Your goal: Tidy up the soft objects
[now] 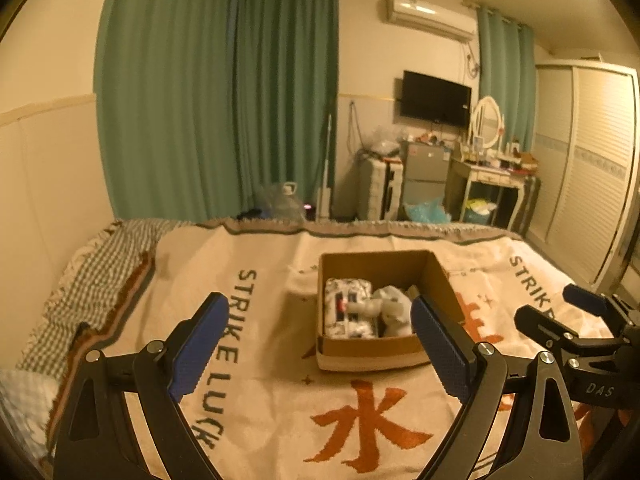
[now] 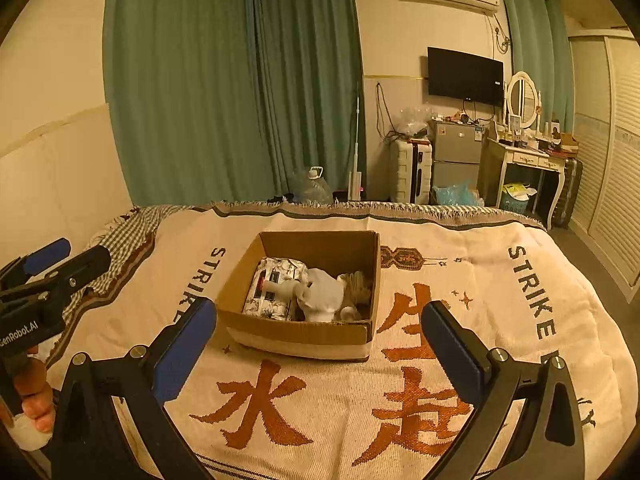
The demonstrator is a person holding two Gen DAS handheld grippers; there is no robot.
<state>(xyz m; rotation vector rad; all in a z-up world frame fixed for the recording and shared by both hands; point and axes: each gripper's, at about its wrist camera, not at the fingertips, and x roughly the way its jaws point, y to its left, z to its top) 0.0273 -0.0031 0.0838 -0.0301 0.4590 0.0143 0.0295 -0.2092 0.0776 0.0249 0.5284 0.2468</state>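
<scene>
A brown cardboard box [image 1: 442, 280] [image 2: 240, 286] stands open on the bed. Inside lie a patterned soft pack [image 1: 347, 314] [image 2: 272, 286], a white soft toy [image 1: 394, 308] [image 2: 322, 294] and a beige knitted item [image 2: 358, 282]. My left gripper [image 1: 320, 340] is open and empty, held above the bedspread in front of the box; it also shows at the left edge of the right wrist view [image 2: 66, 256]. My right gripper [image 2: 320, 340] is open and empty, in front of the box; it shows at the right of the left wrist view [image 1: 554, 306].
The bed carries a cream bedspread [image 2: 480, 280] with orange characters and dark lettering. A checked blanket [image 1: 92, 272] lies at the left. Beyond the bed's far edge stand green curtains [image 2: 224, 80], a water jug [image 2: 314, 188], a suitcase [image 2: 412, 172], a small fridge [image 2: 456, 156] and a dressing table [image 2: 528, 160].
</scene>
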